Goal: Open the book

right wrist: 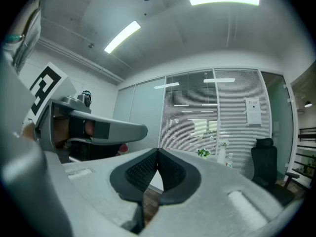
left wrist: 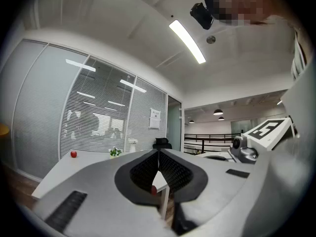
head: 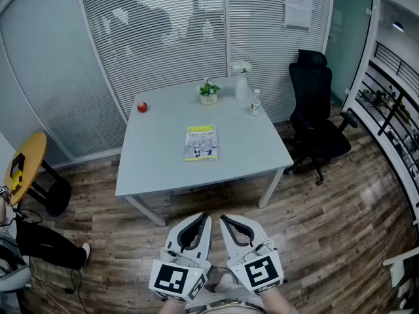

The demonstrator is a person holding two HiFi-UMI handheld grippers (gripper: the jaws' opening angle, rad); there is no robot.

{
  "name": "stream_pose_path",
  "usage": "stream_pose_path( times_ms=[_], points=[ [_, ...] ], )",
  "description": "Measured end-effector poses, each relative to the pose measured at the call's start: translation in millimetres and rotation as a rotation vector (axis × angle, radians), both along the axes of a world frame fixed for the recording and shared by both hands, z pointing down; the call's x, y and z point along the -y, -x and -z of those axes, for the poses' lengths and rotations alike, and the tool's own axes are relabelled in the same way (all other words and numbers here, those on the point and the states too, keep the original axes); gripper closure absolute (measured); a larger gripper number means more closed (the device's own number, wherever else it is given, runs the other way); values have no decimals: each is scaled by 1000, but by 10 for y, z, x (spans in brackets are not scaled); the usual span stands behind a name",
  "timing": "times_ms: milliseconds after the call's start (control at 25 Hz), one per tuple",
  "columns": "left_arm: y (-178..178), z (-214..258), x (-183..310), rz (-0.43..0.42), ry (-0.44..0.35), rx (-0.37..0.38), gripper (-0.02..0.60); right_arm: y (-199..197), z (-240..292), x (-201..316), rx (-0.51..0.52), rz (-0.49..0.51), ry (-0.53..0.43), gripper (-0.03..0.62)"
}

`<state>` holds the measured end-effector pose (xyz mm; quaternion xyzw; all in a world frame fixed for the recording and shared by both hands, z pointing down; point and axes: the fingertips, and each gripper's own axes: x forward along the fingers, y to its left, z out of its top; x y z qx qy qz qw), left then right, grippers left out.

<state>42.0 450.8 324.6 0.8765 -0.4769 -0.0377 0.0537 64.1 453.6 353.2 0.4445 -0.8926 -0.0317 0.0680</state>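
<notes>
Book [head: 201, 142] lies closed at centre of table [head: 163, 169], straight ahead of both grippers & well apart from them; long axis runs away from the person; it's about in line w/ left gripper [head: 201, 220], so that one's marginally nearer; right gripper [head: 227, 220] just beside it; both have jaws pressed together, nothing btwn, touching nothing.

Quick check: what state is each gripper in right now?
Left gripper: closed, holding nothing.
Right gripper: closed, holding nothing.
</notes>
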Motion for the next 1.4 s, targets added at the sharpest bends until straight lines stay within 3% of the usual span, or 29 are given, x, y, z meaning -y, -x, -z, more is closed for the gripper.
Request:
stream_pose_path(
  times_ms=[200, 600, 1000, 1400],
  points=[
    [-24, -94, 18, 6, 25, -13, 572, -72, 11, 48, 20, 3, -25, 591],
    [-1, -234, 354, -12, 64, -19, 572, -32, -58, 405, 26, 13, 27, 591],
    [84, -260, 1282, -70, 63, -52, 572, 78, -67, 1296, -4, -30, 17, 591],
    [402, -228, 2164, -98, 45, -34, 572, 443, -58, 2148, -4, -51, 22, 591]
  ],
)
